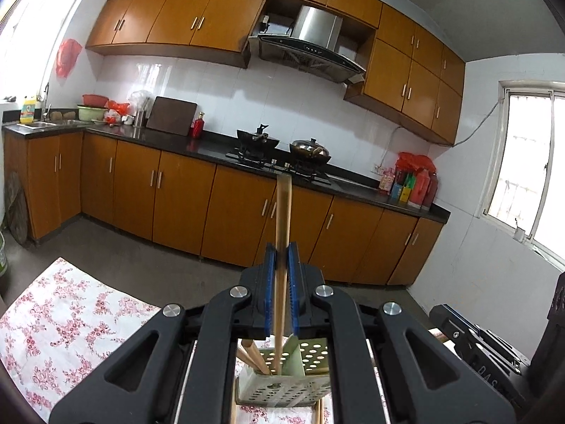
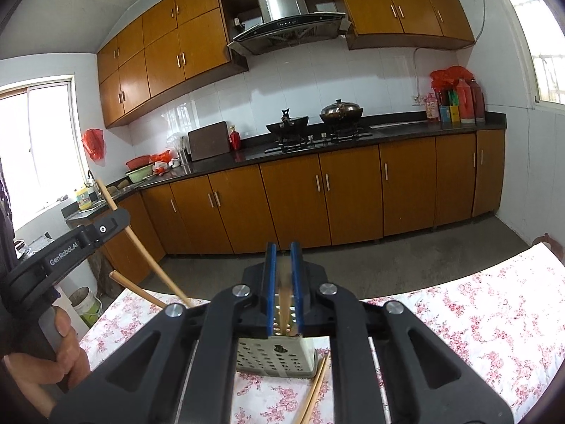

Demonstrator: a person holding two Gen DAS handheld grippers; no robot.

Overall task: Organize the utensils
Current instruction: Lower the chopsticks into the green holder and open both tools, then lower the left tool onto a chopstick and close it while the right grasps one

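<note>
My left gripper is shut on a wooden chopstick that stands upright, its lower end inside the pale green perforated utensil holder. Two more chopsticks lean in the holder. In the right wrist view my right gripper hangs over the same holder, its blue pads close together with a blurred brown stick between them. Two loose chopsticks lie on the floral tablecloth beside the holder. The left gripper with its chopstick shows at left.
The floral cloth covers the table. Beyond it is bare grey floor, then wooden kitchen cabinets with a dark counter, two woks on the stove and bottles at the right end. A white bucket stands on the floor.
</note>
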